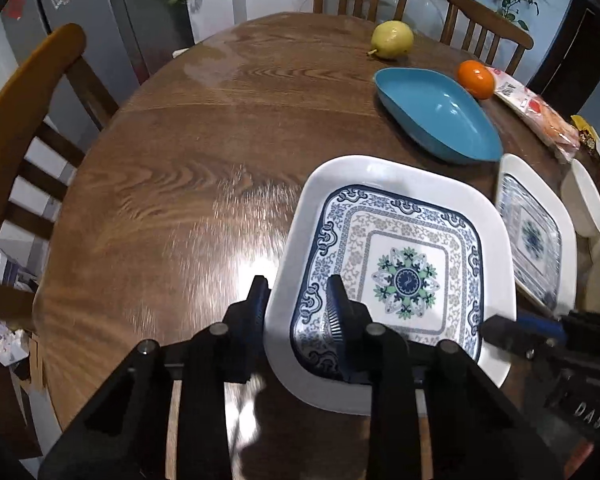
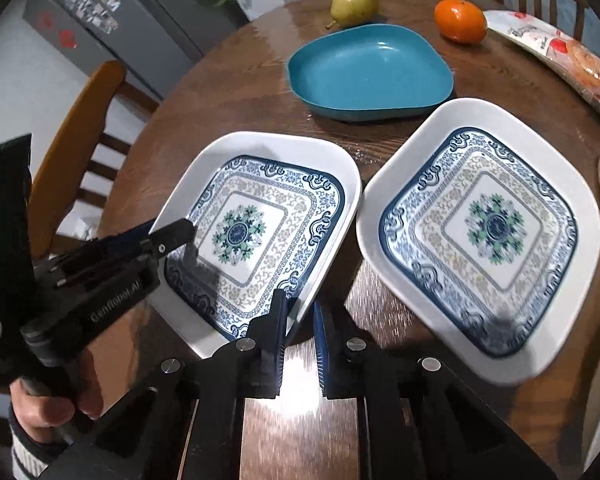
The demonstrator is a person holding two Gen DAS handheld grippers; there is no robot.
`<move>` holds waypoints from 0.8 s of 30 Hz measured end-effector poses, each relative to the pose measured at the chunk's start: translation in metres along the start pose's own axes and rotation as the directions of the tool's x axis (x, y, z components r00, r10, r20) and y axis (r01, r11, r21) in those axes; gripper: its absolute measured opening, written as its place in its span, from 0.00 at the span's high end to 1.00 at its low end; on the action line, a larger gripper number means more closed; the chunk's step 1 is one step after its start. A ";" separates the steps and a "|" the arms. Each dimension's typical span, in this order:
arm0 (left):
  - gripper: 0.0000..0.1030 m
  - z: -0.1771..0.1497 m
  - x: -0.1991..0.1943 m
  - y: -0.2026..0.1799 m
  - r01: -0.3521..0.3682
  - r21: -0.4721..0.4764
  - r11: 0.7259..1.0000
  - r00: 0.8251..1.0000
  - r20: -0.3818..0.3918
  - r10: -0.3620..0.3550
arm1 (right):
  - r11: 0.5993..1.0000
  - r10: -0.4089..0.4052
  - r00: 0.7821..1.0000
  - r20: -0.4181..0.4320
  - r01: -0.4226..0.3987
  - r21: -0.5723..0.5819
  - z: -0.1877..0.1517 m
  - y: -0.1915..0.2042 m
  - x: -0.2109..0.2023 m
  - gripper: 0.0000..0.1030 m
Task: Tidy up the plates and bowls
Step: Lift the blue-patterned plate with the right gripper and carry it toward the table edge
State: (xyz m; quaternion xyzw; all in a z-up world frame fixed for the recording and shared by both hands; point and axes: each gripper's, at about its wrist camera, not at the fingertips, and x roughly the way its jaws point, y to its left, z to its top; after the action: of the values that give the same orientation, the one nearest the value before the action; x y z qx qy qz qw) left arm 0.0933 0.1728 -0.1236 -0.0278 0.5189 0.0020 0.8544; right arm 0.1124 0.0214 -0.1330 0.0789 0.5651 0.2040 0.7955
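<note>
in the left wrist view, our left gripper (image 1: pixel 298 292) straddles the near-left rim of the square white plate with the blue floral border and green medallion (image 1: pixel 392 268). one finger is outside the rim on the round brown wooden table (image 1: pixel 180 160), the other inside the well. the gap is narrow and the rim fills it, so we judge the pads are pressing on it. the plate stretches away and to the right of the tool, flat or nearly so. beyond it lie a second matching patterned plate (image 1: pixel 536 232), a teal shallow dish (image 1: pixel 436 116), a yellow pear (image 1: pixel 392 39) and an orange (image 1: pixel 475 79).

in the right wrist view, our right gripper (image 2: pixel 300 308) sits at the near-right corner of that same left-hand plate. the left finger lies over the rim and the right finger just outside it, with the edge running down between them — whether the pads actually bite, we cannot tell. the matching plate lies just to the right, almost touching. with both tools on opposite near corners, we judge that lifting this plate onto its twin turns on moving it rightward.
</note>
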 end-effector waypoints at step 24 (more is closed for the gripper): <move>0.76 -0.119 -0.051 -0.104 0.044 0.004 0.999 0.998 -0.052 -0.044 | 0.994 0.016 0.990 -0.137 -0.031 -0.108 -0.120 -0.066 -0.073 0.86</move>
State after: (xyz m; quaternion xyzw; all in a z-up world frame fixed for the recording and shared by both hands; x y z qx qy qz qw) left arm -0.0328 0.0644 -0.1285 -0.0370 0.5399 -0.0187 0.8407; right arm -0.0038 -0.0809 -0.1351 0.0277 0.6050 0.2490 0.7558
